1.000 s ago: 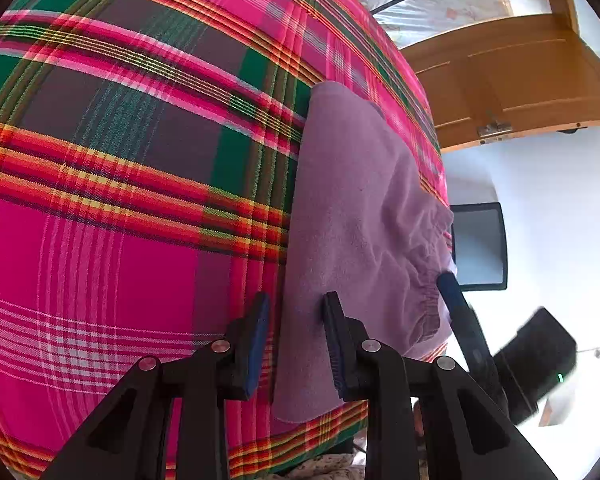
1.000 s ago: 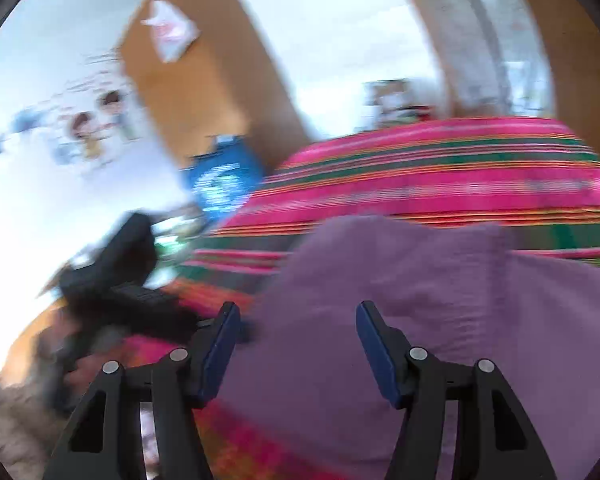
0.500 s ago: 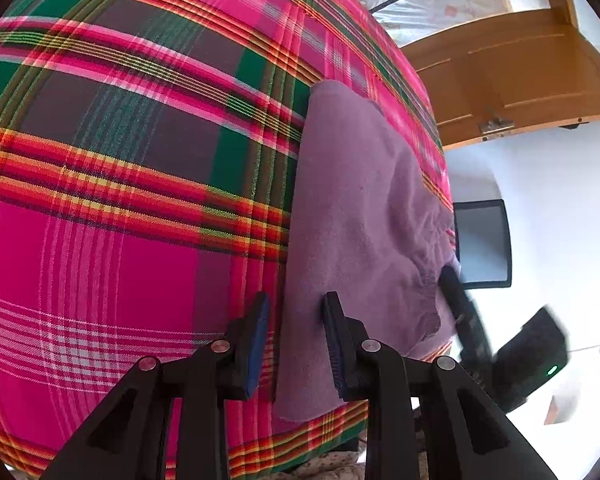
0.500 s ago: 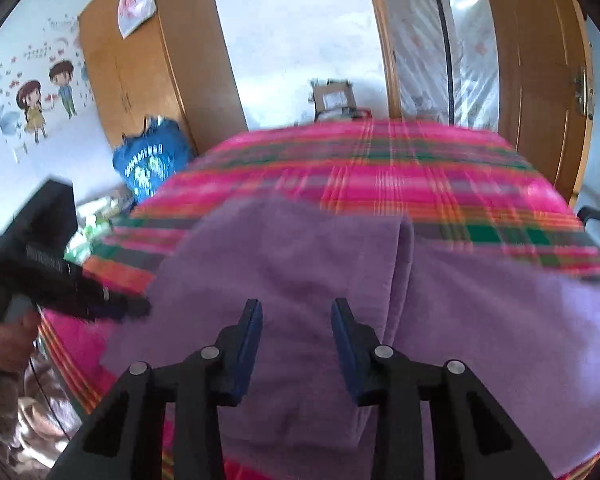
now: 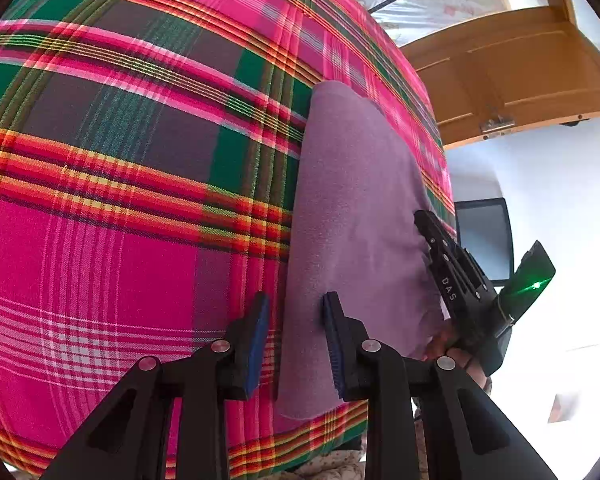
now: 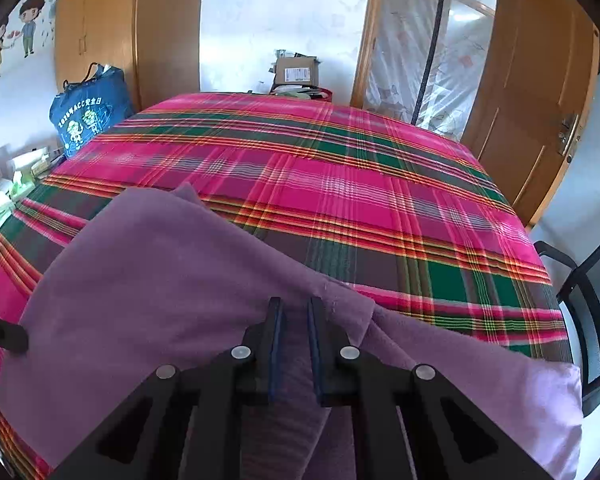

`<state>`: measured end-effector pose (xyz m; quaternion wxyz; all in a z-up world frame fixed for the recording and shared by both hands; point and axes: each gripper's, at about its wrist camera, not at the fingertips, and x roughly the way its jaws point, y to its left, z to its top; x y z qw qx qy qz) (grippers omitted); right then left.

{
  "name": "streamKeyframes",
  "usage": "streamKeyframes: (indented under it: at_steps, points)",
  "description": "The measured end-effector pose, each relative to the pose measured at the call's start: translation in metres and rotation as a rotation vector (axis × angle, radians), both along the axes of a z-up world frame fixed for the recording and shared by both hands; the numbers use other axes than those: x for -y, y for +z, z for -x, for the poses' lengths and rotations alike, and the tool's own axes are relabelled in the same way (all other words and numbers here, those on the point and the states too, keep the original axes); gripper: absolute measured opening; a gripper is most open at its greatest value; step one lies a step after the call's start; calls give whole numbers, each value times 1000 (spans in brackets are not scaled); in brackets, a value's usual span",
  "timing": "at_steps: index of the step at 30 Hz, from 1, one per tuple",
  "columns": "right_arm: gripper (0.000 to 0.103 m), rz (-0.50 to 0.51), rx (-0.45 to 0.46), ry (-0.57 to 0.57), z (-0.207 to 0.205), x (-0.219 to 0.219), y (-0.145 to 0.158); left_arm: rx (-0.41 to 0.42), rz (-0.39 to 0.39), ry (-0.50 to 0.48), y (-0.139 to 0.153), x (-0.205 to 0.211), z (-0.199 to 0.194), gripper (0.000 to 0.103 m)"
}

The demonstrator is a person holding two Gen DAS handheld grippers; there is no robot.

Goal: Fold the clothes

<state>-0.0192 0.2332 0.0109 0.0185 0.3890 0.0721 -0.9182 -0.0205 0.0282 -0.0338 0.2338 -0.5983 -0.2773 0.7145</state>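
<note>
A purple fleece garment [image 5: 352,216] lies on the pink plaid bed cover [image 5: 132,168] near its front edge. My left gripper [image 5: 294,336] hovers over the garment's left edge; plaid and cloth both show in the gap and neither pad presses on them. In the right wrist view the garment [image 6: 172,276] fills the foreground. My right gripper [image 6: 295,328] has its jaws closing to a narrow gap, with a fold of purple cloth pinched between them. The left wrist view shows that right gripper [image 5: 440,248] at the garment's right edge, with a hand [image 5: 446,346] behind it.
A black chair [image 6: 580,312] stands off the bed's right corner. A blue bag [image 6: 88,112], a wooden wardrobe [image 6: 100,40] and small boxes [image 6: 20,176] line the left. A cardboard box [image 6: 296,72] sits beyond the bed, beside a wooden door [image 6: 540,100]. A dark screen [image 5: 484,236] stands right.
My right gripper swung to face the bed, came down onto the garment and narrowed from wide open to a slim gap with cloth in it. The left gripper stayed still.
</note>
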Motion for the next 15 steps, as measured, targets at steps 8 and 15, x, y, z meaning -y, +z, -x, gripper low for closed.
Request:
streamKeyframes:
  at_steps: [8,15]
  points:
    - [14,19,-26,-7,-14,-3,12,-3,15,3,3,-4,-1,28]
    - [19,102,-53,65,-57,-2,25,-5,27,-4,3,-7,-1,28]
